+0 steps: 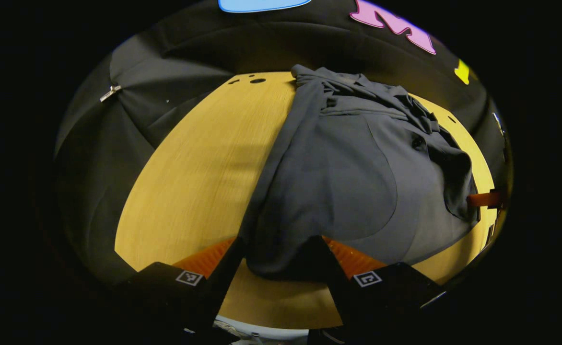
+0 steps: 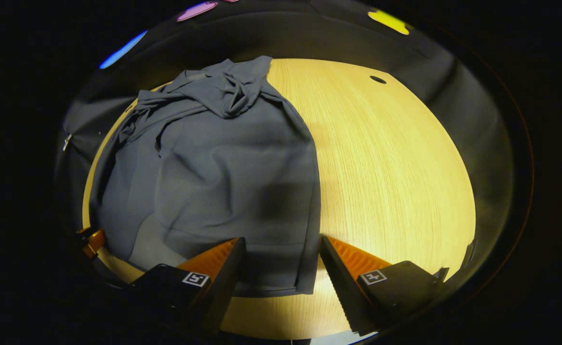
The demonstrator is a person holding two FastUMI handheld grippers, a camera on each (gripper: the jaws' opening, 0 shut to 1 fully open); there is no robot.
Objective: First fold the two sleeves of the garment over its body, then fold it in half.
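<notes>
The garment (image 2: 214,191) lies on the desk (image 2: 386,182), sleeves bunched at its far end. Thin, floppy fabric, so it'll probably sag; pinch corners or hems. Left gripper (image 1: 281,263) and right gripper (image 2: 281,263) both gape wide over the near hem.

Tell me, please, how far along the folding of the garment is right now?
Sleeves look folded in: the garment is a narrow strip, bunched at its far end. In hand: the left gripper and right gripper stand open around its near hem corners. The half fold remains.
</notes>
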